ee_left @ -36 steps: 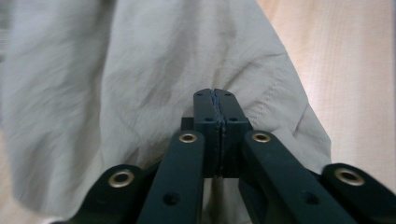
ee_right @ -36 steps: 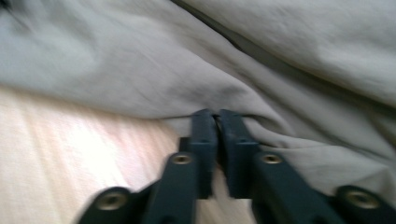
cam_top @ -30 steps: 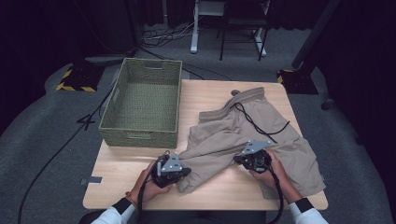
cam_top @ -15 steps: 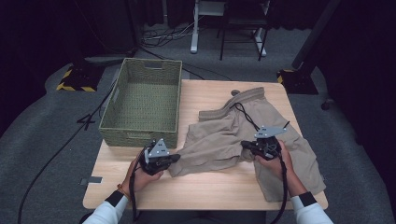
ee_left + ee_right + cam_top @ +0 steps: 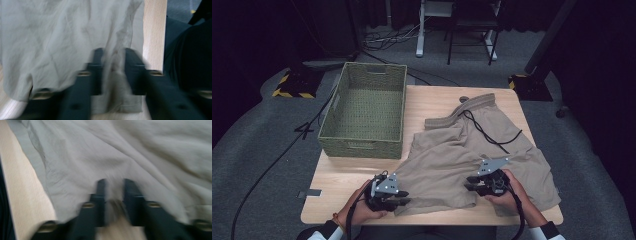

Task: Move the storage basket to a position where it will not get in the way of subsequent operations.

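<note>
Beige shorts with a black drawstring lie spread on the wooden table, waistband at the far side. My left gripper sits at the hem of the near left leg. In the left gripper view its jaws stand apart with a fold of the fabric between them. My right gripper rests on the near right leg. In its own view the jaws are likewise apart over bunched cloth. Both pairs of jaws have just been opening.
A green woven basket stands on the table's far left, partly over the edge. A strip of bare wood runs along the near edge beside the shorts. Dark floor with cables and chair legs lies beyond.
Both hands went away from the near edge and have come back toward it. The near hem of the shorts lies a little closer to the edge.
</note>
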Demonstrator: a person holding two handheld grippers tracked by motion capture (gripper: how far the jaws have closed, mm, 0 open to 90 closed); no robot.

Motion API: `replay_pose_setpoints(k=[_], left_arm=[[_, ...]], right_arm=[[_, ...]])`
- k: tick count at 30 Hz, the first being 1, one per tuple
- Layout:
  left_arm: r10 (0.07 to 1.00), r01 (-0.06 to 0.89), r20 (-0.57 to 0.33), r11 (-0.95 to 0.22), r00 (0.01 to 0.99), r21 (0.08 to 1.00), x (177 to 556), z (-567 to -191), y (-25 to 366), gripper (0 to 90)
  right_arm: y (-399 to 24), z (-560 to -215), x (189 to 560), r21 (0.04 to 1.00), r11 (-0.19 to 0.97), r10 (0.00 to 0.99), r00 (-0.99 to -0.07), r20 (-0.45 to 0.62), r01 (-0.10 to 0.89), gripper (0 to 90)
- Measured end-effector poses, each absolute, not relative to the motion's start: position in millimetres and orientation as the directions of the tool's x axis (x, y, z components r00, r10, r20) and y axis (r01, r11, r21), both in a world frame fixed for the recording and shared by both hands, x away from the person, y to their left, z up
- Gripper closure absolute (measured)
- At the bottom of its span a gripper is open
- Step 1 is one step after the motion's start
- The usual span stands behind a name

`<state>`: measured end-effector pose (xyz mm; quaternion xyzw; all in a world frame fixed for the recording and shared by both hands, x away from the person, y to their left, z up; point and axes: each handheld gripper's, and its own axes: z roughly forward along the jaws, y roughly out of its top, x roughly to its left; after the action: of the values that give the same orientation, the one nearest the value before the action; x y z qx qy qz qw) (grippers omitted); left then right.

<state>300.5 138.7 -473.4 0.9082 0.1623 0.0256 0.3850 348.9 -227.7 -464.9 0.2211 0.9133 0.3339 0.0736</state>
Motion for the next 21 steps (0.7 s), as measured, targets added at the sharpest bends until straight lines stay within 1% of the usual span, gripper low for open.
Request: replay_pose_setpoints(k=[1, 3, 4, 5, 7, 9, 10, 11, 14, 17, 21], left_arm=[[0.31, 0.272, -0.084, -0.636, 0.947, 0.722, 299, -471, 137, 61.7], [0.331, 0.282, -0.086, -0.607, 0.94, 0.743, 301, -466, 135, 48.6], [0.343, 0.289, -0.087, -0.602, 0.935, 0.745, 303, -464, 135, 44.7], [0.349, 0.29, -0.083, -0.599, 0.934, 0.747, 307, -464, 135, 43.3], [0.383, 0.309, -0.08, -0.584, 0.92, 0.751, 313, -464, 134, 36.6], [0.388, 0.318, -0.092, -0.572, 0.917, 0.756, 321, -466, 132, 42.7], [0.392, 0.328, -0.103, -0.567, 0.914, 0.755, 324, -468, 129, 44.1], [0.392, 0.336, -0.111, -0.571, 0.913, 0.749, 328, -471, 126, 44.6], [0.397, 0.328, -0.078, -0.613, 0.914, 0.719, 332, -479, 114, 44.4], [0.392, 0.33, -0.08, -0.629, 0.917, 0.704, 336, -486, 106, 44.6], [0.382, 0.337, -0.091, -0.65, 0.92, 0.681, 337, -493, 98, 45.0]], right_arm=[[-228, -463, 346, 0.644, 0.68, 0.461, -0.888, -0.005, 0.35, 54.5], [-236, -454, 342, 0.672, 0.653, 0.493, -0.869, -0.028, 0.349, 45.9], [-243, -449, 341, 0.691, 0.63, 0.517, -0.855, -0.034, 0.353, 44.4], [-251, -444, 341, 0.708, 0.609, 0.546, -0.836, -0.047, 0.358, 43.8], [-273, -435, 342, 0.729, 0.57, 0.623, -0.778, -0.083, 0.379, 43.8], [-291, -433, 347, 0.726, 0.565, 0.673, -0.728, -0.129, 0.393, 46.7], [-301, -433, 351, 0.718, 0.562, 0.7, -0.698, -0.15, 0.41, 50.9], [-310, -435, 356, 0.709, 0.558, 0.723, -0.673, -0.159, 0.431, 53.5], [-334, -449, 369, 0.67, 0.533, 0.782, -0.603, -0.157, 0.517, 55.7], [-346, -464, 373, 0.653, 0.514, 0.788, -0.607, -0.102, 0.557, 56.6], [-336, -475, 375, 0.63, 0.541, 0.753, -0.655, -0.068, 0.557, 56.7]])
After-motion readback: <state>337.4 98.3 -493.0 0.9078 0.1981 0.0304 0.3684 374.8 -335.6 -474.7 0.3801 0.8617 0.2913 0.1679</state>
